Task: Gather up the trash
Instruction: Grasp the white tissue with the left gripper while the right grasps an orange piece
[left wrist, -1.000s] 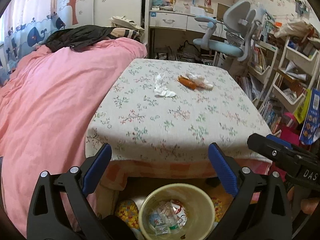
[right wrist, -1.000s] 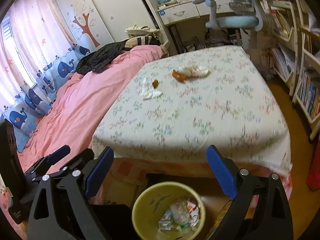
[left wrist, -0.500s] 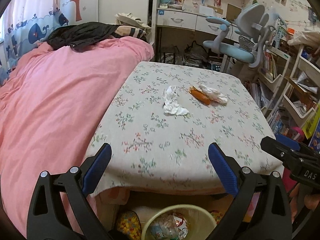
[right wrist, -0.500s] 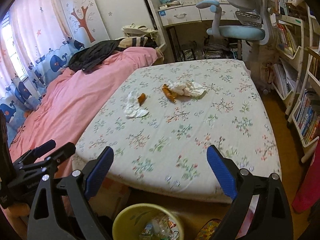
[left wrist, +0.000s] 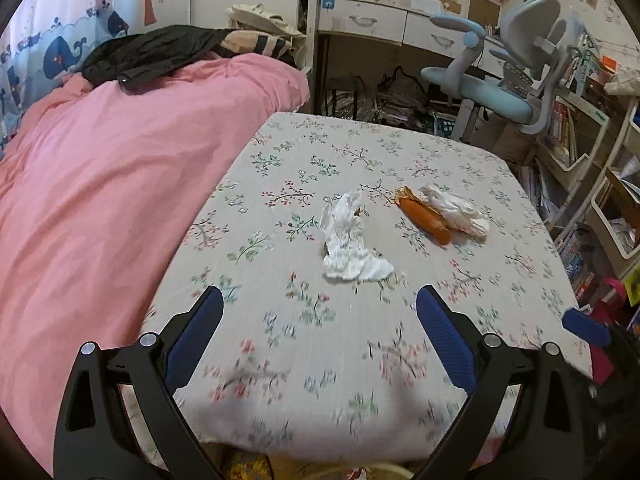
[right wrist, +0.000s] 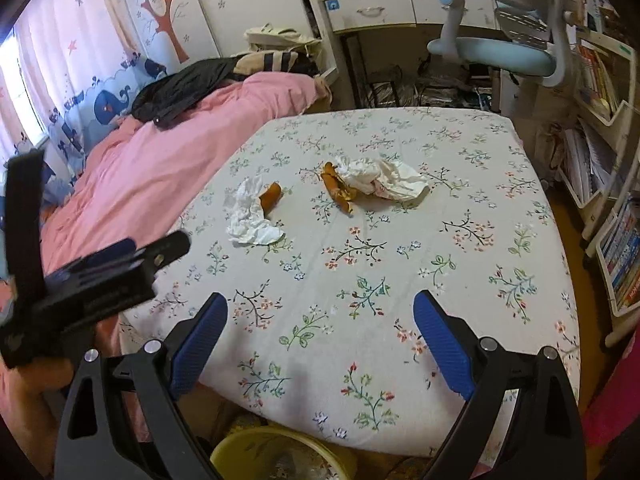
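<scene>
On the floral tablecloth point(left wrist: 280, 344) point(right wrist: 460, 272) lies a crumpled white tissue point(left wrist: 348, 244) point(right wrist: 250, 220) with a small orange peel piece point(right wrist: 271, 197) beside it. Farther right sit a longer orange peel point(left wrist: 424, 216) point(right wrist: 338, 192) and a second crumpled tissue point(left wrist: 456, 210) point(right wrist: 384, 178). My left gripper point(left wrist: 320, 328) is open over the table's near part, short of the first tissue, empty. My right gripper point(right wrist: 320, 332) is open too, holding nothing, above the near table edge. The yellow bin's rim point(right wrist: 280, 454) shows below the table edge.
A pink duvet point(left wrist: 100, 200) covers the bed along the table's left side, with a black jacket point(left wrist: 156, 52) on it. A blue desk chair point(left wrist: 500, 80) and a desk stand behind the table. Bookshelves point(right wrist: 608, 160) line the right wall.
Both grippers rose from over the bin and moved forward above the table; the trash now looks nearer and the bin has dropped almost out of view.
</scene>
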Demonstrator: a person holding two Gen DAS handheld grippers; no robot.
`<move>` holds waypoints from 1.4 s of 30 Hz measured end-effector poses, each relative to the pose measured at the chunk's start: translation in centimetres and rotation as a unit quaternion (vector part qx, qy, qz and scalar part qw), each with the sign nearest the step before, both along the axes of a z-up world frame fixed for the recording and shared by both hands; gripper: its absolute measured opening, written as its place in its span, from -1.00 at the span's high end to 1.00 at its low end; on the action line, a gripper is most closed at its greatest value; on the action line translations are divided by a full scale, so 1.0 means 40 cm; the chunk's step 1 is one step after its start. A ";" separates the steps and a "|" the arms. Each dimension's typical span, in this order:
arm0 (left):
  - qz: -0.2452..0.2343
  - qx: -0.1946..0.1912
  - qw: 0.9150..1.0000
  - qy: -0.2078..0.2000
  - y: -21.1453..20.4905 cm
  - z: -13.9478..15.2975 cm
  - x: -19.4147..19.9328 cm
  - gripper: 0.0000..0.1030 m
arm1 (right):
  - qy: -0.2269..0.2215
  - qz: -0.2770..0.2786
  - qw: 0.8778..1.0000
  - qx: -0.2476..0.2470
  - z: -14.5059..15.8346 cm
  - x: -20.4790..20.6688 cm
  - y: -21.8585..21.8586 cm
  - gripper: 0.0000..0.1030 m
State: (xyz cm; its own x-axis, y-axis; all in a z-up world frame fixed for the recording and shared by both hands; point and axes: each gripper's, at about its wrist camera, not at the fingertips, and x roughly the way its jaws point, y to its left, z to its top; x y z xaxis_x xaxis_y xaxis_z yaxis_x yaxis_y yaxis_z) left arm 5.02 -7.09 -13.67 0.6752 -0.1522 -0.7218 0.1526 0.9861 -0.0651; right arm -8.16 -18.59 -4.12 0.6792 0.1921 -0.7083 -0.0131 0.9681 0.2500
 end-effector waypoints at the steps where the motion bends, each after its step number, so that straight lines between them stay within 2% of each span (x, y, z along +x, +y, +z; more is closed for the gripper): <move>1: -0.001 0.001 1.000 0.003 -0.005 -0.008 0.014 -0.82 | 0.002 0.000 1.000 -0.001 -0.003 0.004 -0.003 -0.76; 13: -0.015 0.022 0.999 0.033 -0.064 -0.092 0.156 -0.80 | 0.031 -0.001 0.999 0.014 -0.045 0.091 -0.017 -0.75; 19: -0.014 0.025 0.998 0.053 -0.067 -0.121 0.205 -0.54 | 0.038 0.007 0.999 0.016 -0.055 0.110 -0.006 -0.75; 22: -0.022 0.017 0.997 0.071 -0.065 -0.138 0.221 -0.10 | 0.040 0.007 0.999 0.018 -0.057 0.117 -0.005 -0.75; 23: -0.029 0.016 0.996 0.078 -0.066 -0.144 0.224 0.14 | 0.041 0.006 0.999 0.019 -0.058 0.119 -0.005 -0.75; 25: -0.041 0.015 0.996 0.081 -0.063 -0.142 0.220 0.47 | 0.042 0.004 0.999 0.023 -0.057 0.126 -0.005 -0.75; 26: -0.047 0.006 0.995 0.088 -0.056 -0.140 0.221 0.67 | 0.042 0.003 0.999 0.026 -0.057 0.130 -0.003 -0.75; 27: -0.049 -0.002 0.994 0.093 -0.047 -0.136 0.221 0.78 | 0.043 0.003 0.999 0.029 -0.057 0.133 -0.003 -0.75; 31: -0.043 -0.023 0.993 0.103 0.006 -0.119 0.215 0.85 | 0.042 0.009 0.999 0.030 -0.056 0.151 0.025 -0.75; 36: -0.016 -0.048 0.995 0.090 0.085 -0.073 0.212 0.85 | 0.042 0.024 0.998 0.031 -0.064 0.186 0.069 -0.75; 42: 0.014 -0.071 0.995 0.073 0.149 -0.032 0.219 0.85 | 0.035 0.038 0.996 0.066 -0.073 0.248 0.127 -0.75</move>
